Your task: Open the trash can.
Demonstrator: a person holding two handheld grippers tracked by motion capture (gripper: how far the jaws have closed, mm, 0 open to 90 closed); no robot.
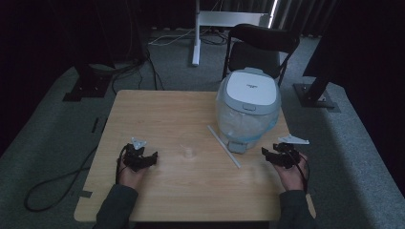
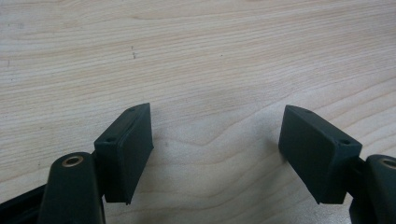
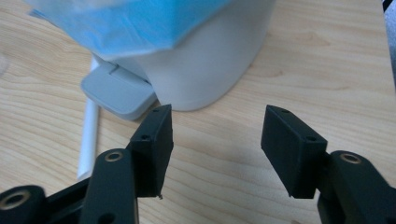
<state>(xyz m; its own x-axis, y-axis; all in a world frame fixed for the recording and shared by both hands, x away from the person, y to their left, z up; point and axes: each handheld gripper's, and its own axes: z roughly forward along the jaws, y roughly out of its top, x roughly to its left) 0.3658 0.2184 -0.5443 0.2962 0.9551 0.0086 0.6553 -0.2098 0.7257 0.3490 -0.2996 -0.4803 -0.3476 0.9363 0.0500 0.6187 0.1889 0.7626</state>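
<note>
**Right of centre on the table: lining up on the cooker's latch**

Right of centre in the high view stands the rice cooker (image 1: 247, 107), its white lid shut, its body wrapped in a clear bluish plastic film, and a grey latch tab (image 1: 237, 145) jutting out at its foot toward me. In the right gripper view that tab (image 3: 117, 93) sits left of centre, just above my left jaw, with the film hanging over it.

My right gripper (image 1: 281, 155) hangs released beside the cooker, nothing between its jaws. As I judge it, the step in hand is reaching for that tab, so I should swing left, square the jaws to it, and keep clear of the loose film.

A white stick (image 1: 224, 145) lies slantwise just beside the tab; I mustn't knock it. A small clear cup (image 1: 189, 152) rests mid-table. My left gripper (image 1: 139, 158) rests released at lower left, over bare wooden table (image 2: 196, 56).
</note>
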